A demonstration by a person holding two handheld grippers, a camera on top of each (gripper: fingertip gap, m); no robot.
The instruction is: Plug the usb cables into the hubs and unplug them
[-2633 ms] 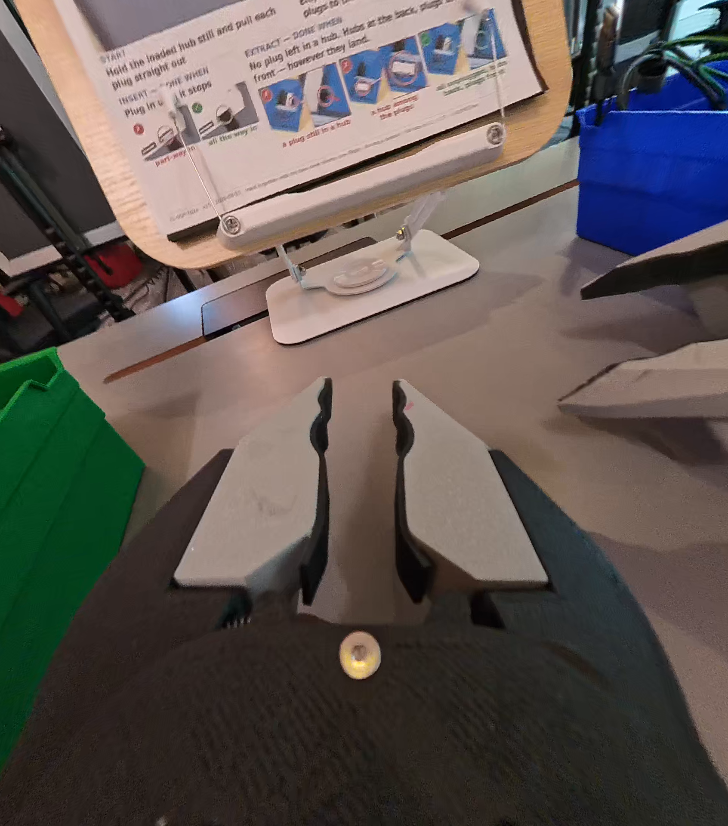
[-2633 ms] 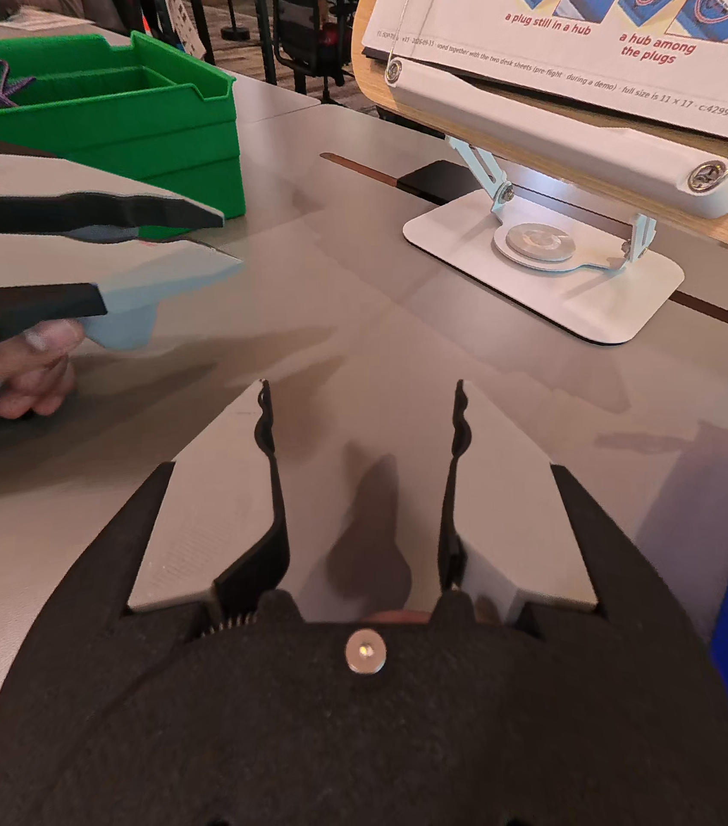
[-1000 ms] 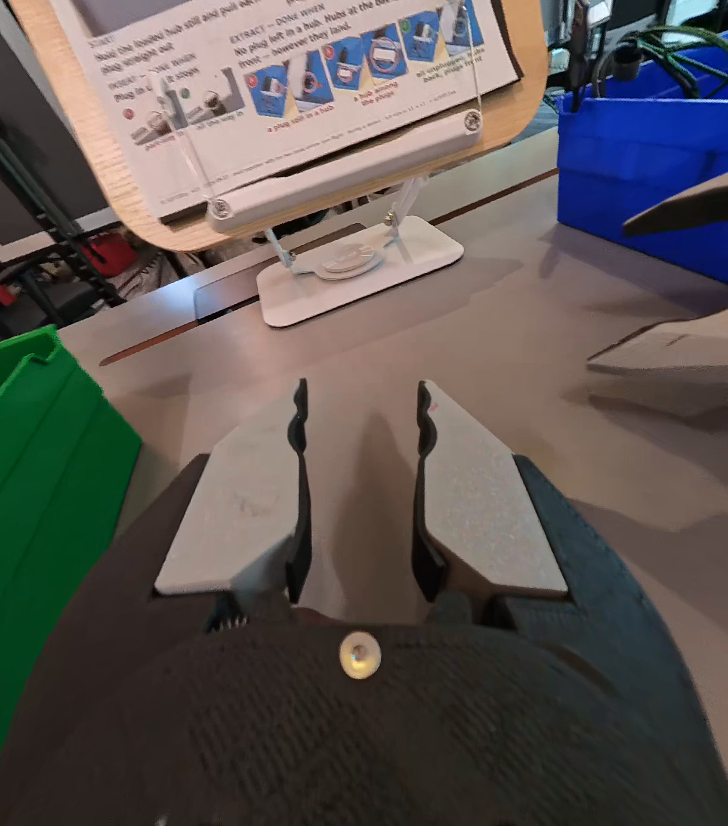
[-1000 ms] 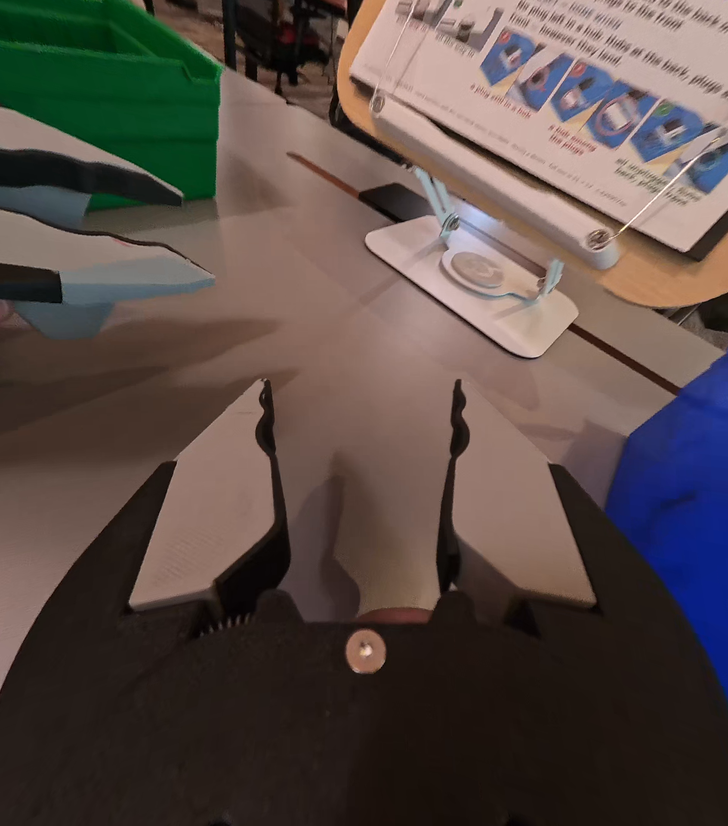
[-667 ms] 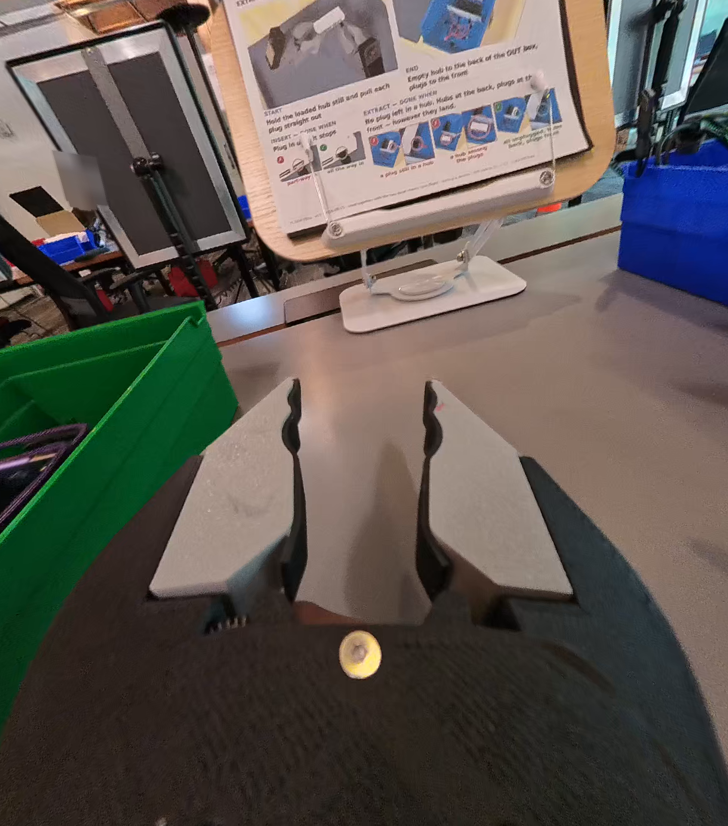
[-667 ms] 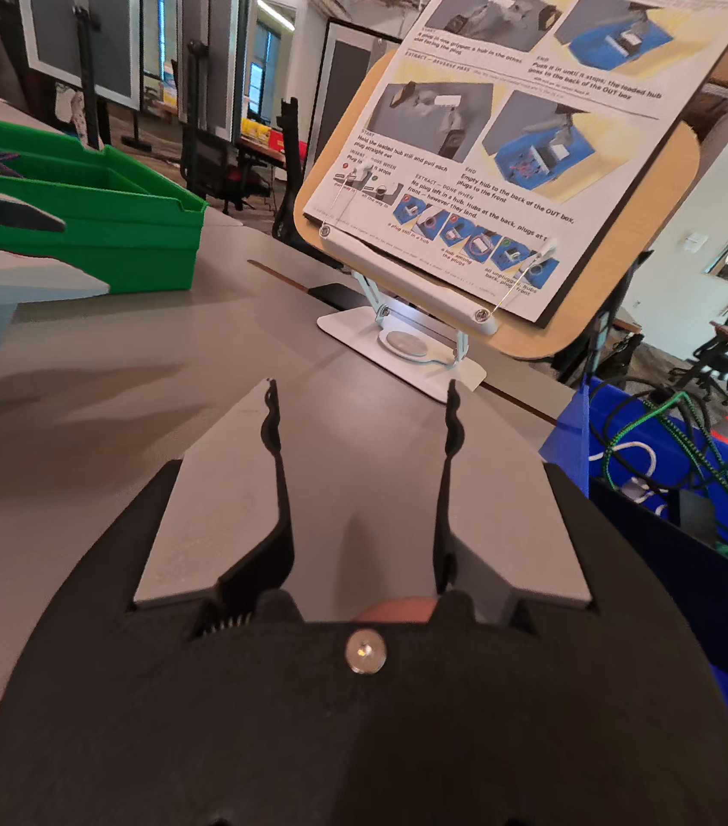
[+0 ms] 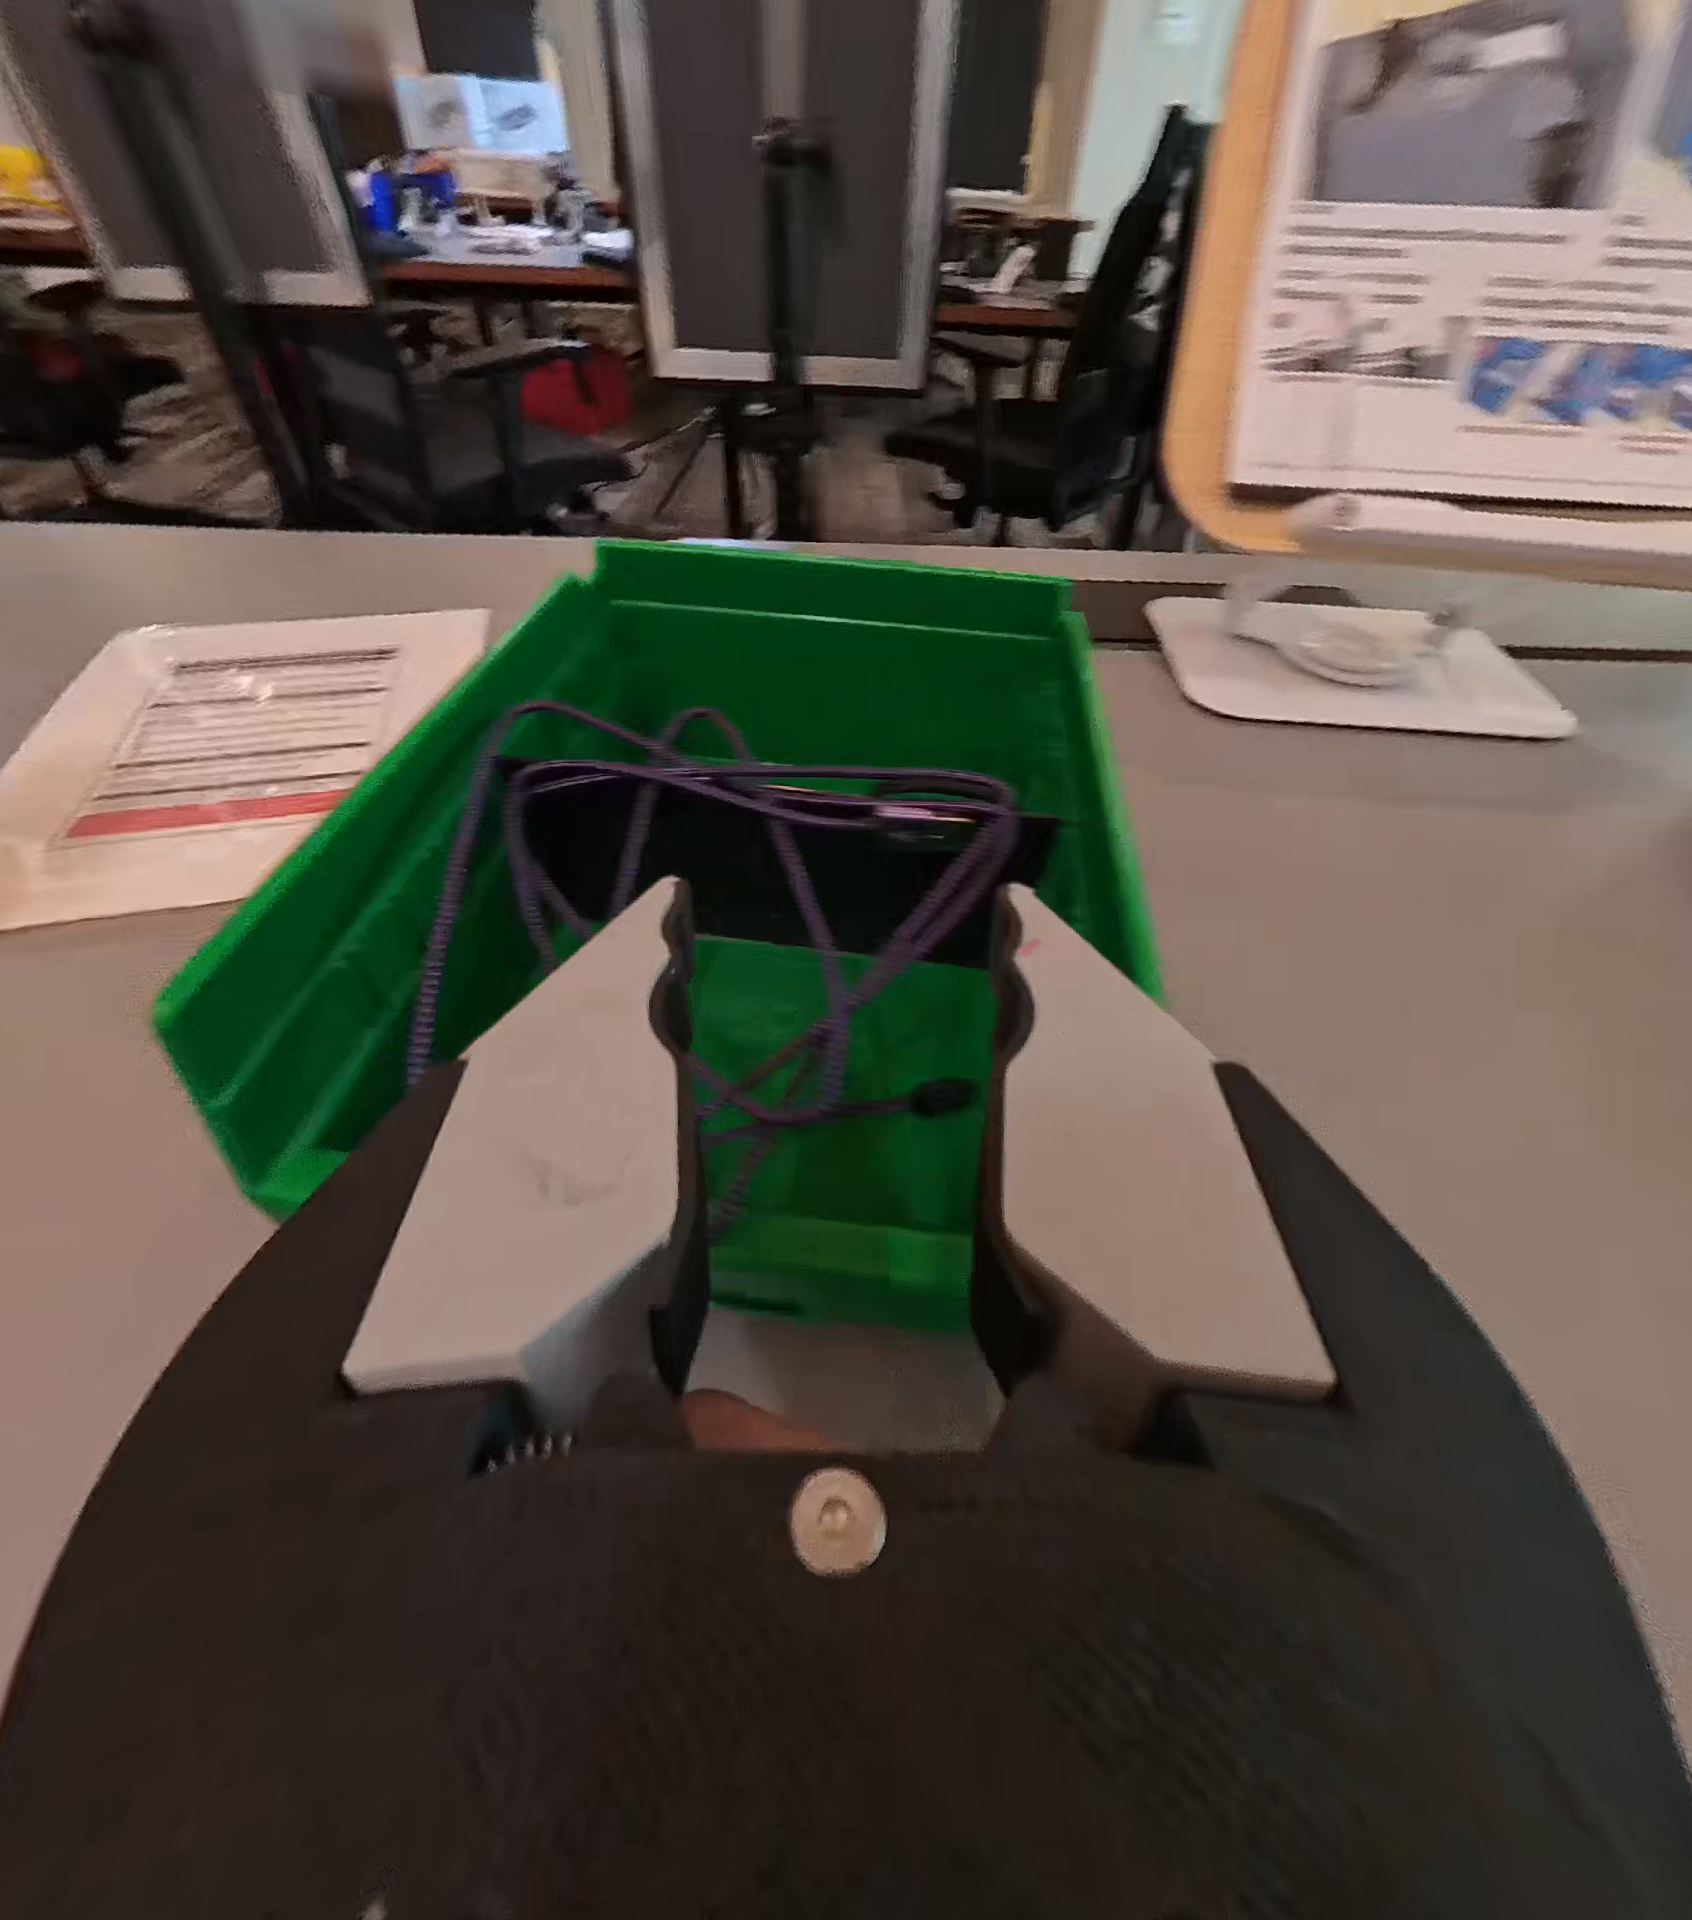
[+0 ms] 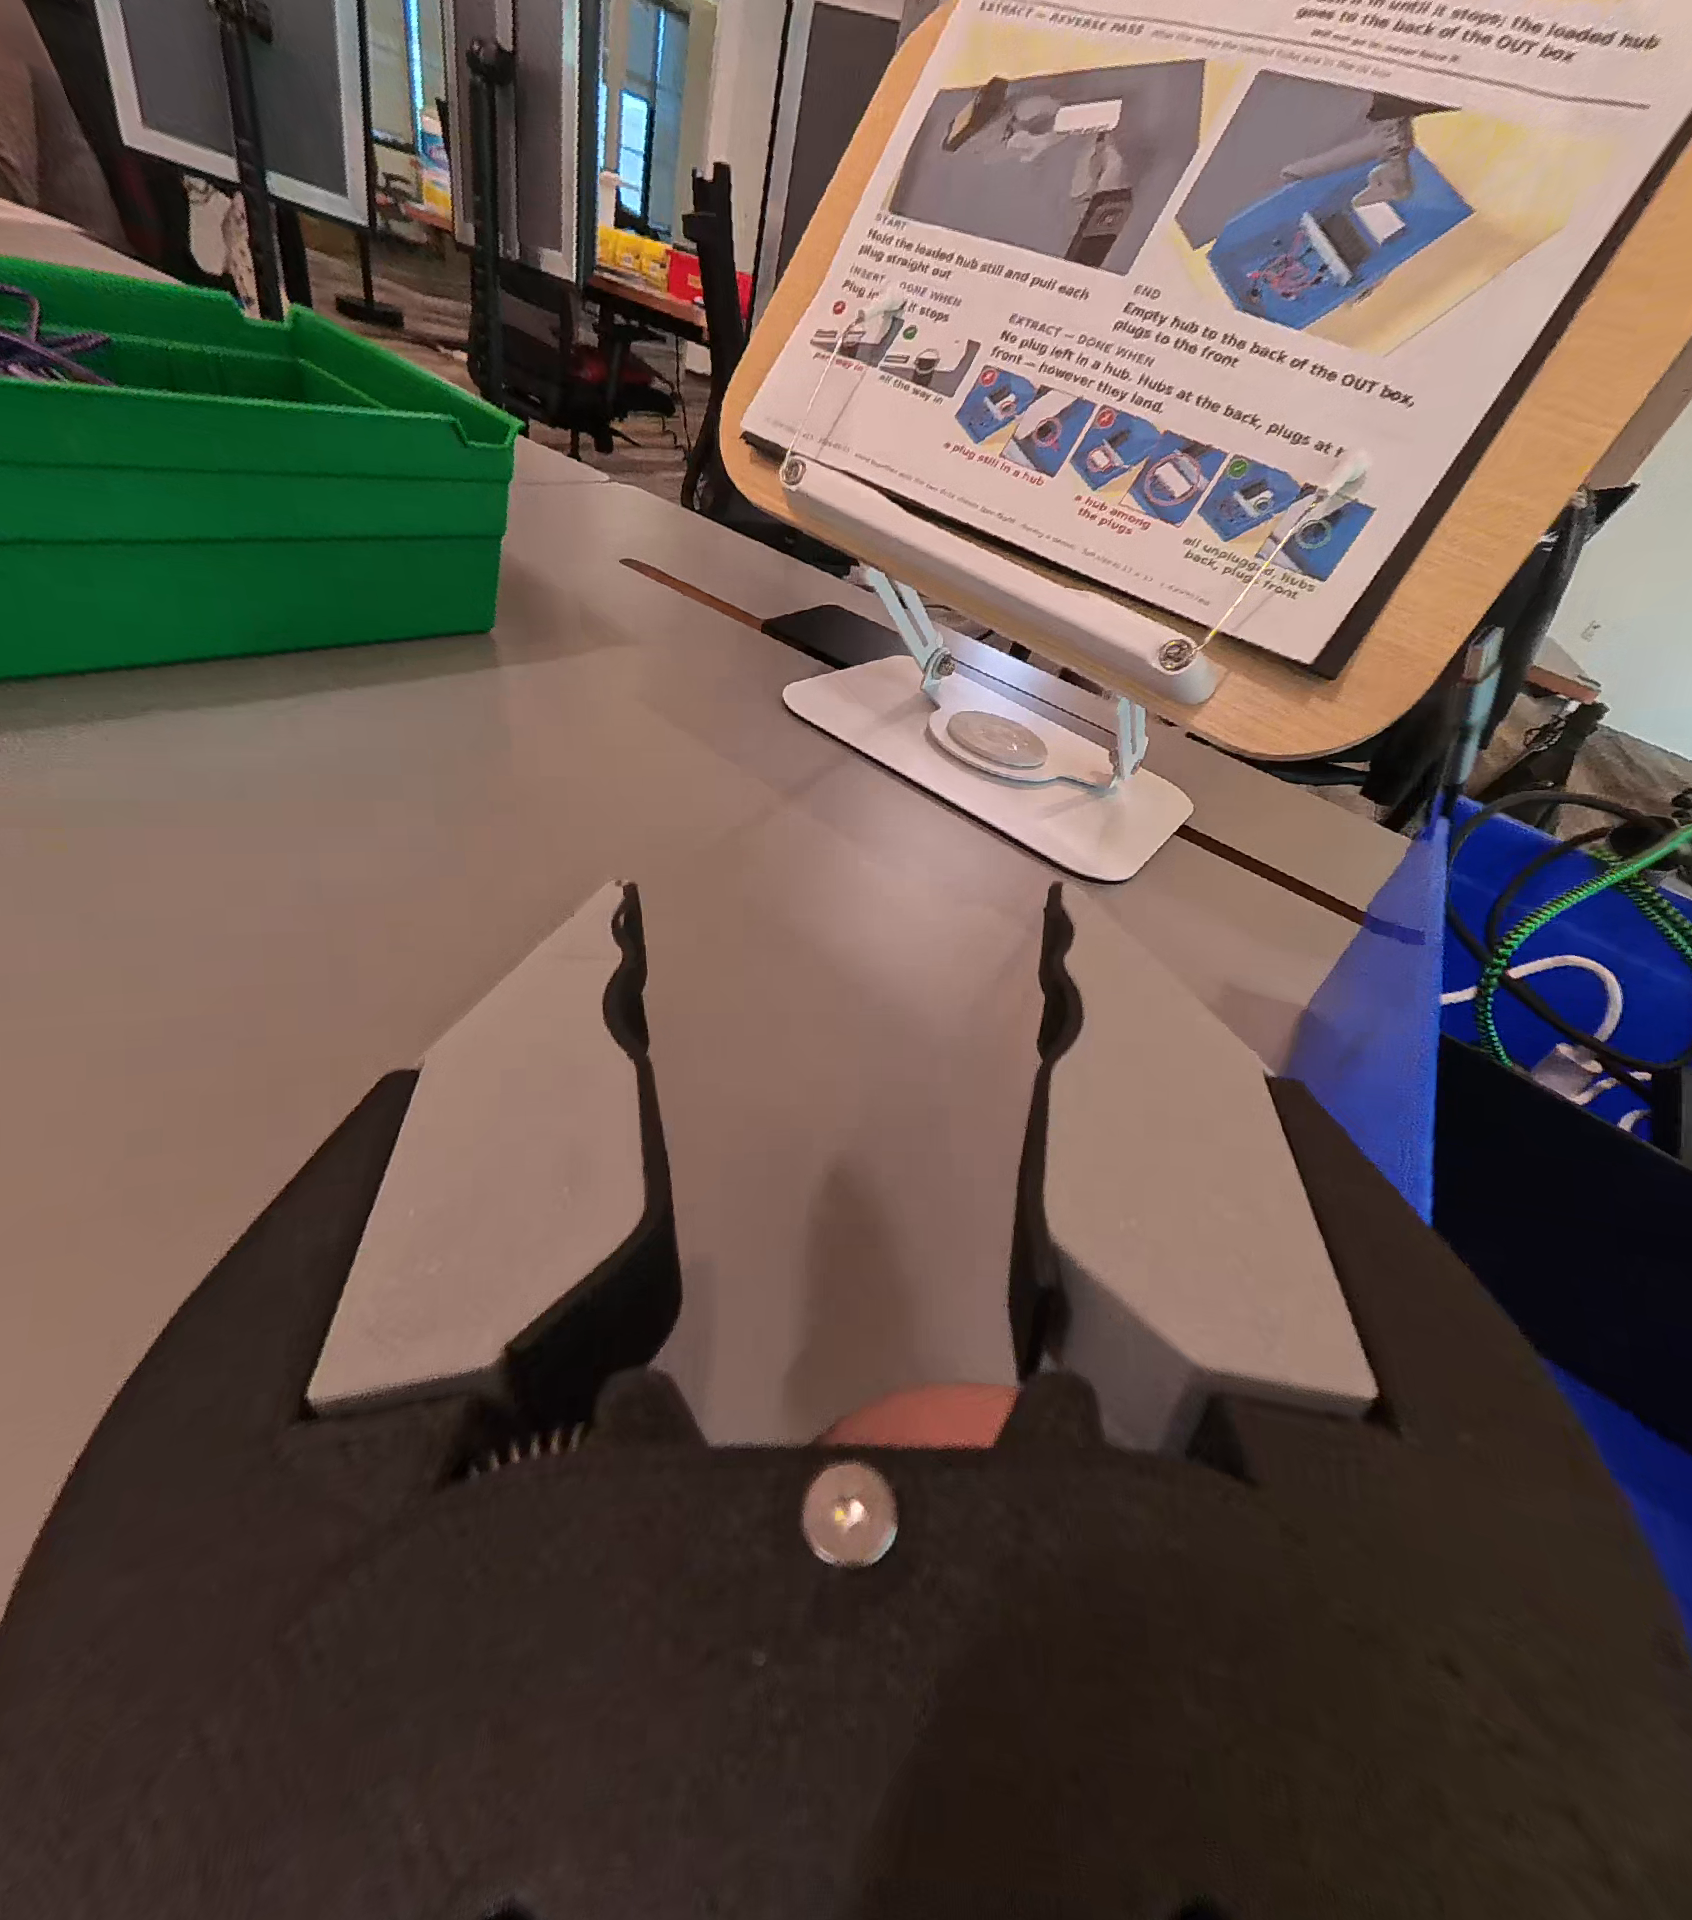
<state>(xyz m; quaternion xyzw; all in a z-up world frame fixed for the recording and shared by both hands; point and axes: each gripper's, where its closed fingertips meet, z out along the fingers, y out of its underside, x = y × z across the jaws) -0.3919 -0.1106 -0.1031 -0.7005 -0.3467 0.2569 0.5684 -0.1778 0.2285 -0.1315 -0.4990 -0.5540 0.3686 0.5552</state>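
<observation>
My left gripper [image 7: 837, 914] is open and empty, held above the near end of a green bin [image 7: 322, 966]. Purple braided USB cables [image 7: 826, 971] lie tangled in the bin, draped over a black hub [image 7: 748, 862] at its middle; one dark plug [image 7: 941, 1096] rests on the bin floor. My right gripper [image 8: 840, 899] is open and empty over the bare grey table [image 8: 302, 883]. To its right stands a blue bin [image 8: 1382, 997] holding green, black and white cables [image 8: 1652, 935]. The green bin also shows at far left in the right wrist view [image 8: 198, 520].
A wooden stand with an instruction sheet [image 8: 1185, 312] sits on a white base [image 8: 987, 769] at the back of the table; it shows blurred in the left wrist view [image 7: 1507, 312]. A printed sheet in plastic [image 7: 198, 748] lies left of the green bin. Chairs and desks stand beyond the table.
My left gripper has swung left from the stand to face into the green bin and has opened wider. My right gripper has tilted up toward the blue bin; the left gripper has left its view.
</observation>
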